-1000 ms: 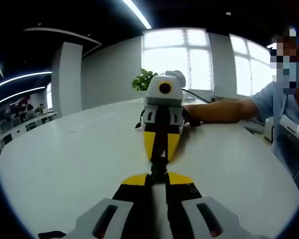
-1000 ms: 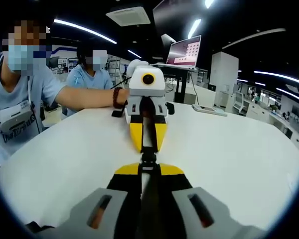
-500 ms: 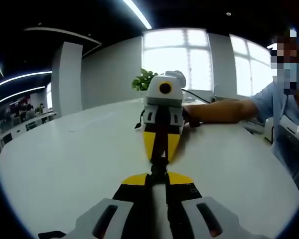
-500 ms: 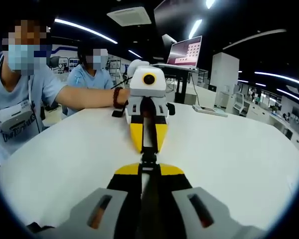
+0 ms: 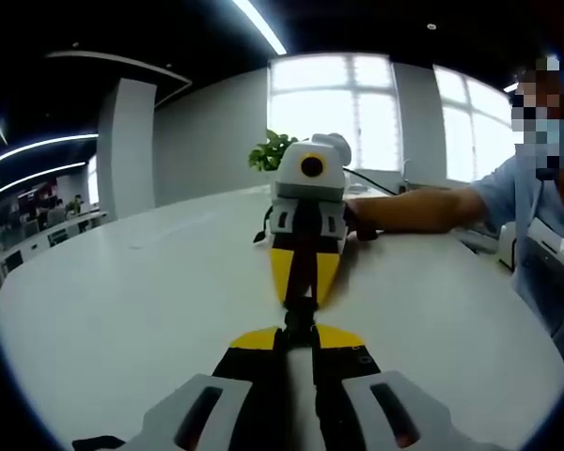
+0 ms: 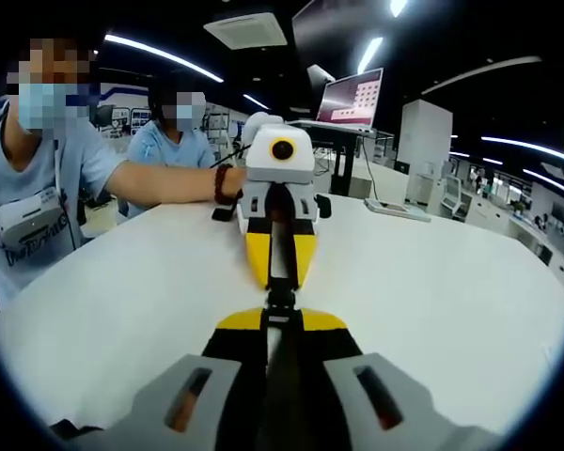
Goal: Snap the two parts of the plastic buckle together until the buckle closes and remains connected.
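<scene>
Grippers face each other nose to nose over the middle of the table (image 5: pixel 122 310), the left gripper (image 5: pixel 299 331) and right gripper (image 6: pixel 280 315) each with jaws together on one end of the small dark buckle (image 5: pixel 299 315) between them. Slightly skewed halves could jam, I'd judge, or slip and drop. Nothing stands between them. Farther off, a person's arm (image 6: pixel 164 178) rests on the table's edge; beyond, a laptop (image 6: pixel 346 98).

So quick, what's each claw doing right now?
Left gripper: shut on its end of the buckle.
Right gripper: shut on the buckle's other end.
</scene>
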